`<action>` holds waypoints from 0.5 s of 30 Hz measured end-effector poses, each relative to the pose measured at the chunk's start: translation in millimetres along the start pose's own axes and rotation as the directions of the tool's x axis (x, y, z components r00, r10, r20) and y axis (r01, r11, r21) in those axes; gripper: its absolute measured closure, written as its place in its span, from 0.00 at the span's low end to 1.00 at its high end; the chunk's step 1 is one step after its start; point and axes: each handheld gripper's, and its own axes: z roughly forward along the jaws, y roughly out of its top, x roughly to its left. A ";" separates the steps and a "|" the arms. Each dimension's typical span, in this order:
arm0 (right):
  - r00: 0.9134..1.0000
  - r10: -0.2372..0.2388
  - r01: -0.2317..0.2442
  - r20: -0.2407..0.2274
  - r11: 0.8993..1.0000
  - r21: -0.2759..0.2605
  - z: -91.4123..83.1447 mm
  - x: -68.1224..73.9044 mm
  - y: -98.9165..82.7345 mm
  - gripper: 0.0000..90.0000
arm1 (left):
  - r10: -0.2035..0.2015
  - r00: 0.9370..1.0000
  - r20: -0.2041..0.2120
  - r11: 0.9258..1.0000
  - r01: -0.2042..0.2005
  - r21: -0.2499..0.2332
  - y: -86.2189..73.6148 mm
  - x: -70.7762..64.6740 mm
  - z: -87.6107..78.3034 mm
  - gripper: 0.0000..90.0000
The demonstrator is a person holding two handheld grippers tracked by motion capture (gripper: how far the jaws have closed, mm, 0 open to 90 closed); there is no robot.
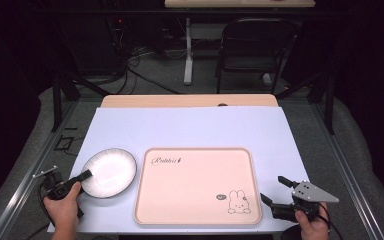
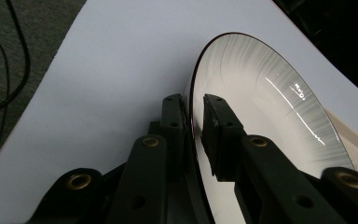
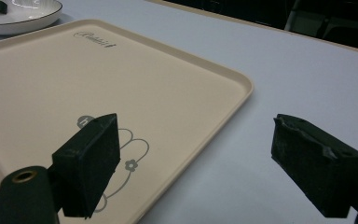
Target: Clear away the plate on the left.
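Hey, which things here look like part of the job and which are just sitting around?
Likely in use:
- plate, rim clamped by the left hand-held gripper
- pink tray beside it
- right hand-held gripper, open, empty

Just around:
- chair
- floor cables

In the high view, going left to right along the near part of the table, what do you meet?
Left tongs, closed on the plate's near-left rim → white plate → pink tray with a rabbit drawing → right tongs, open, just past the tray's right edge.
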 end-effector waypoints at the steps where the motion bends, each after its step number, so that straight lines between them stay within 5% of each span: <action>1: 1.000 0.000 0.000 0.000 1.000 0.000 0.0 0.0 0.0 0.16 | -0.003 1.000 0.002 1.000 0.003 0.001 0.1 0.2 -0.1 0.88; 8: 1.000 -0.002 0.002 -0.001 1.000 0.001 0.3 0.1 0.1 0.16 | -0.036 0.999 0.030 0.999 0.036 0.007 1.2 4.1 -0.3 0.90; 15: 1.000 -0.001 0.001 -0.003 1.000 0.004 0.6 -0.1 0.1 0.16 | -0.112 0.989 0.099 0.994 0.110 0.023 3.0 14.4 -0.6 0.93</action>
